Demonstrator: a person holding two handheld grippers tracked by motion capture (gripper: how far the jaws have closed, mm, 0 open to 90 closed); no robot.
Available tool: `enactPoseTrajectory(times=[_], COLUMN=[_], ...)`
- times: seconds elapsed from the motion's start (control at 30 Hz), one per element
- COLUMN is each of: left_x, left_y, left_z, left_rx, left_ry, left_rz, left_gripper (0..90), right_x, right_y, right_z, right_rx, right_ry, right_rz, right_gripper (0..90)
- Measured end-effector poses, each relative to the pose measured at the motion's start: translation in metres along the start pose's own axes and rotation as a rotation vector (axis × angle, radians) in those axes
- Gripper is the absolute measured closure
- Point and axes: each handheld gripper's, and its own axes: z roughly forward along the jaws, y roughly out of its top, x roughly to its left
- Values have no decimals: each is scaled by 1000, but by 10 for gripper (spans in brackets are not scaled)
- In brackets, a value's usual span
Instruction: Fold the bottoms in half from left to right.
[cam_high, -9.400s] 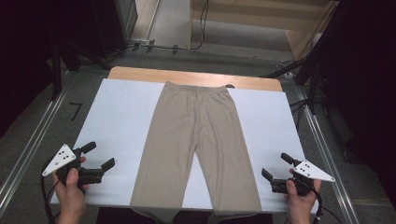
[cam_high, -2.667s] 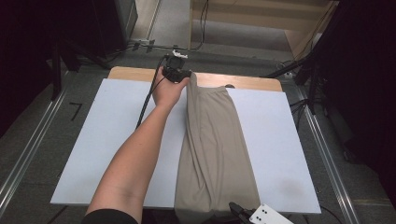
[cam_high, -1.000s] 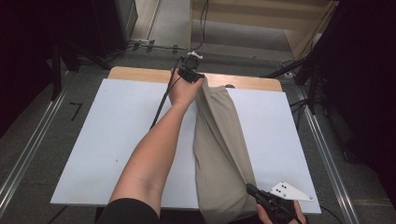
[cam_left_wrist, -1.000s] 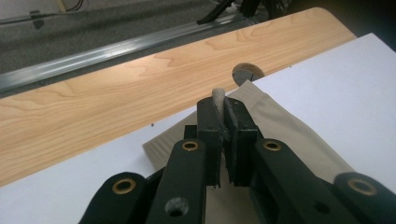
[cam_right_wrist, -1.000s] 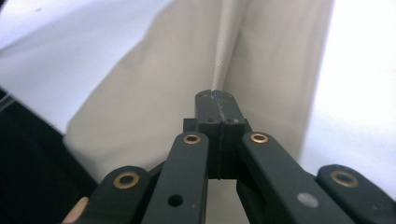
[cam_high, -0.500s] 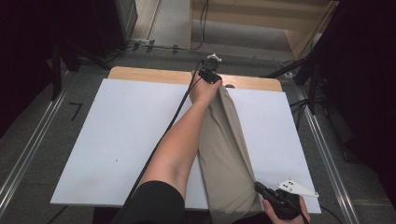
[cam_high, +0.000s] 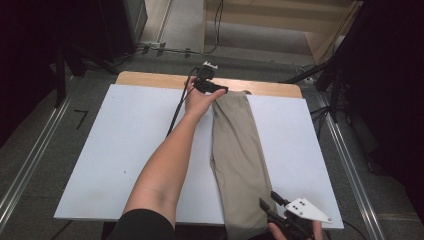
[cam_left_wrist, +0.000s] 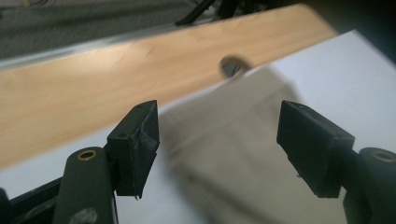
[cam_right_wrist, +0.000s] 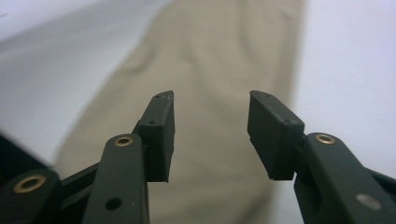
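Tan trousers (cam_high: 241, 150) lie folded lengthwise, one leg over the other, on the white table top (cam_high: 125, 150), waist at the far end. My left gripper (cam_high: 212, 86) sits at the waistband's left corner, the arm stretched across the table; its jaws stand wide open over the tan cloth (cam_left_wrist: 224, 154). My right gripper (cam_high: 270, 212) hovers at the leg hems by the near edge, open, with the tan fabric (cam_right_wrist: 210, 70) beneath its jaws and nothing pinched between them.
A bare wooden strip (cam_high: 150, 80) runs along the far edge of the table. Metal rails (cam_high: 30, 165) flank both sides. Cables and stand legs (cam_high: 320, 75) lie on the floor behind. A black cable (cam_high: 177, 112) trails from my left gripper.
The left leg has been folded over the right one. My left gripper has let go of the waistband and drawn back left; the right gripper has released the hems.
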Motion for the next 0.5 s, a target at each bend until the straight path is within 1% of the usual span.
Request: enactPoseTrajectory(times=[0.1,0.13,0.17,0.23,0.27,0.3,0.37,0.4,0.43,0.47,0.5], left_x=[14,14,18,18,16,14,9,7,4,2,1], left_y=[-19,-19,-29,-35,-37,-39,-40,-41,-41,-40,-40], left_z=[-1,-1,1,5,8,11,16,19,21,23,25], left_rx=[28,28,46,65,75,84,81,76,71,70,72], left_ry=[13,13,13,5,7,15,30,33,56,92,100], left_rz=[-21,-21,-26,-14,-6,7,22,22,34,53,59], left_gripper=[325,337,352,373,382,384,403,415,433,451,456], right_x=[24,24,41,53,59,65,73,77,80,81,79], right_y=[2,2,2,2,2,1,0,-2,-3,-5,-6], right_z=[11,11,23,32,37,42,51,55,59,62,64], right_rx=[15,15,34,51,59,69,86,94,105,121,137], right_ry=[50,50,85,107,95,86,71,60,28,-10,-15], right_rz=[-68,-68,-93,-122,-143,-155,-163,-166,-180,-187,-179], right_gripper=[498,498,490,463,436,409,388,388,389,396,401])
